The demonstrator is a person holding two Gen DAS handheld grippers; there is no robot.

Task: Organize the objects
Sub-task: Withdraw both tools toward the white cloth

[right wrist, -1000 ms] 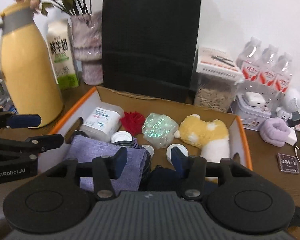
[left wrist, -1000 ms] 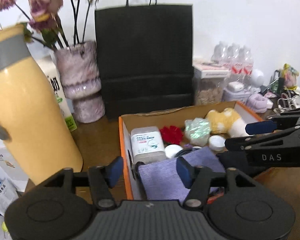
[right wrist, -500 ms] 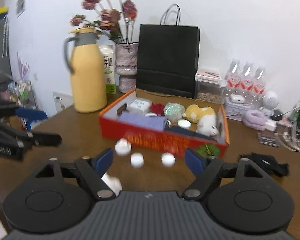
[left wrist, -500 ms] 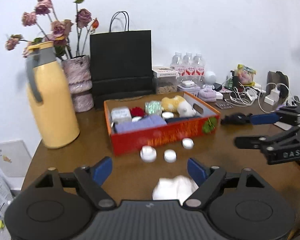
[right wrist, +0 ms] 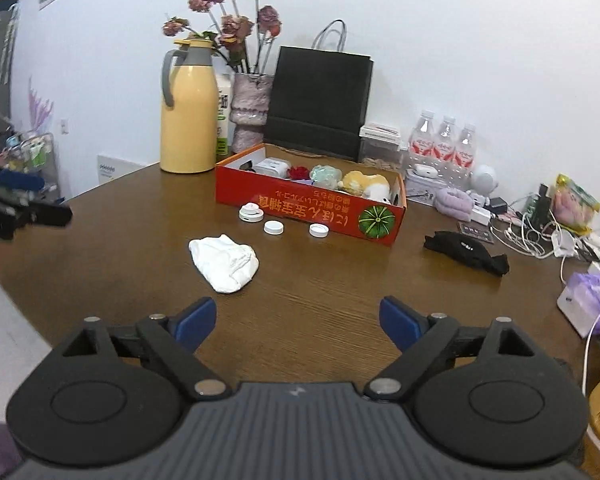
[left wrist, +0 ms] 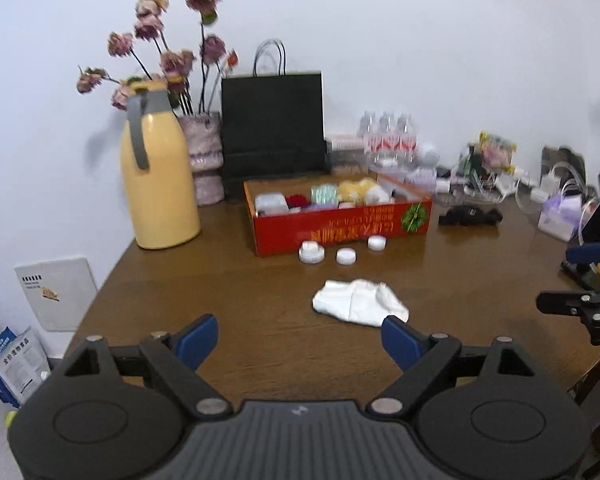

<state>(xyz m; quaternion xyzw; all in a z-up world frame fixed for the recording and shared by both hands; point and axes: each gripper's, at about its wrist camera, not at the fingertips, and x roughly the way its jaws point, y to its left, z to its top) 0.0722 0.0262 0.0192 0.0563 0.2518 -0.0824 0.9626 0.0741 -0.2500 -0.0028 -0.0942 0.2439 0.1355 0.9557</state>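
Both grippers pulled back from box [right wrist: 308,204] | left gripper [left wrist: 300,340] and right gripper [right wrist: 296,320] opening, empty (jaws wide) | cloth [right wrist: 224,262] on table [right wrist: 340,300]

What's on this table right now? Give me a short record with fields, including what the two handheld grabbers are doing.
Box: red cardboard box, already holding small items, a yellow plush toy among them
In front of box: three white round lids in a row on the wooden table
Loose cloth: white crumpled cloth; black cloth right of the box
Behind box: yellow thermos jug, black paper bag
Left gripper: fingers opening, nothing between them
Right gripper: fingers opening, nothing between them
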